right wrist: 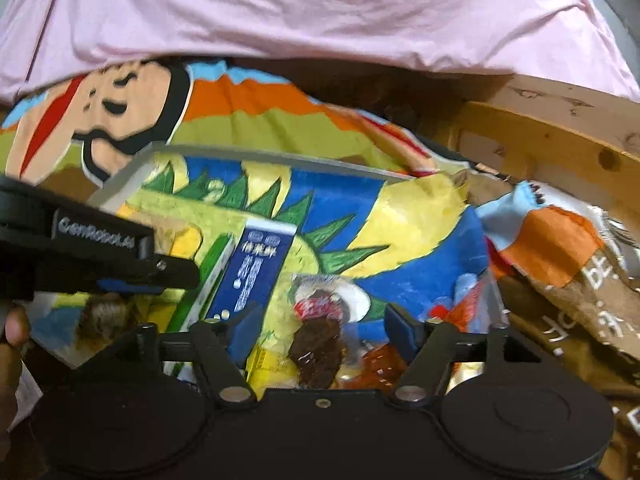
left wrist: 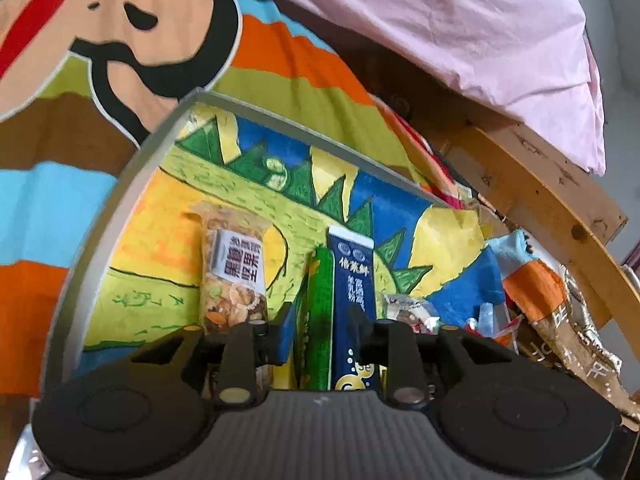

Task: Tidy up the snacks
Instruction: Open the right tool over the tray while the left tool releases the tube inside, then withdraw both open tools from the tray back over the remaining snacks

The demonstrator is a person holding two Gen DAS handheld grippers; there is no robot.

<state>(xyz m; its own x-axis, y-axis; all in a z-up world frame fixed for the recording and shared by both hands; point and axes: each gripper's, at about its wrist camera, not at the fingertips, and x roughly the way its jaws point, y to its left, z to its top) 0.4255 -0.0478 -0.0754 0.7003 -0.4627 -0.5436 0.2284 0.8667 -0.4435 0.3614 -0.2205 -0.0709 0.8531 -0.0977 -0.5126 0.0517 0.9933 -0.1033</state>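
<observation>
While the left gripper [left wrist: 320,320] hovers low over the tray [left wrist: 132,184], its jaws stand parted around two upright sticks, a green sachet [left wrist: 318,320] and a dark blue sachet [left wrist: 352,300], side by side. Contact with either pad is hard to judge from here, so whether it actually grips them I cannot tell. Just to the left lies the mixed nut packet [left wrist: 236,276], flat on the tray's bright painted liner with its white label up.

Over on the right wrist view, the right gripper [right wrist: 320,328] is spread wide, released, holding nothing. Between its blue pads [right wrist: 398,330] sits a clear-wrapped dark brown snack [right wrist: 318,354], lying on the tray floor with a red and white wrapper [right wrist: 328,300] just beyond it. More orange packets [right wrist: 380,364] crowd the near right corner.

Beneath the tray spreads a colourful cartoon blanket [left wrist: 80,92], with pink bedding [right wrist: 320,12] above and a wooden frame [right wrist: 560,136] to the right.
</observation>
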